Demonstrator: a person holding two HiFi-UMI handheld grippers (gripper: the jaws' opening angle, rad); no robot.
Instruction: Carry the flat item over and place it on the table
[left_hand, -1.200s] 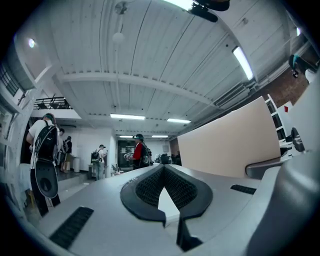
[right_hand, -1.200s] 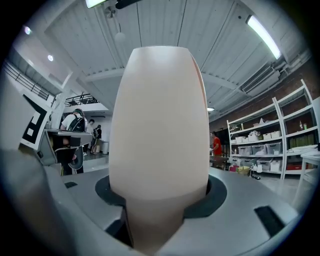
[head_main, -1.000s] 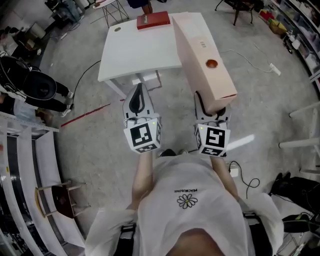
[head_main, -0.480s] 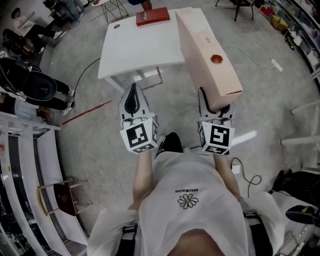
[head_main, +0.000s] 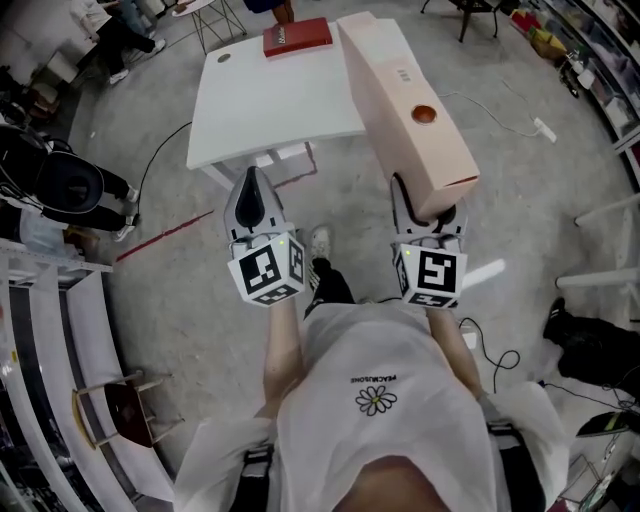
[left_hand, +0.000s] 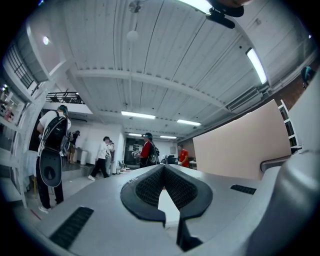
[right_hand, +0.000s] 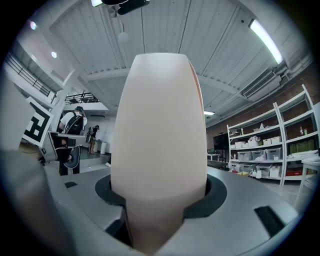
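Our right claw (head_main: 429, 208) pinches the near end of the flat box (head_main: 400, 110). In the right gripper view the pale pink end fills the gap between the two jaws, which sit wide apart against its sides. The box is long and slab-like, with a round orange-brown mark (head_main: 424, 114) on its upper face. It reaches forward from the claw and is carried in the air, not lying on anything.

In the head view its far half overlaps the right edge of the white surface (head_main: 270, 100). We cannot tell whether it touches that edge.

Our left claw (head_main: 250, 180) is level with the right one and well apart from it. Its jaws are pressed together at the tips, with nothing between them. It points at the near edge of the surface.

A red box (head_main: 297, 37) lies at the far edge of the surface, just beside the far end of the flat box. Grey floor (head_main: 520, 170) lies under everything, and a white cable (head_main: 500, 110) runs across it on the right. Below the claws we see our own white shirt (head_main: 375, 390) with a small flower print.
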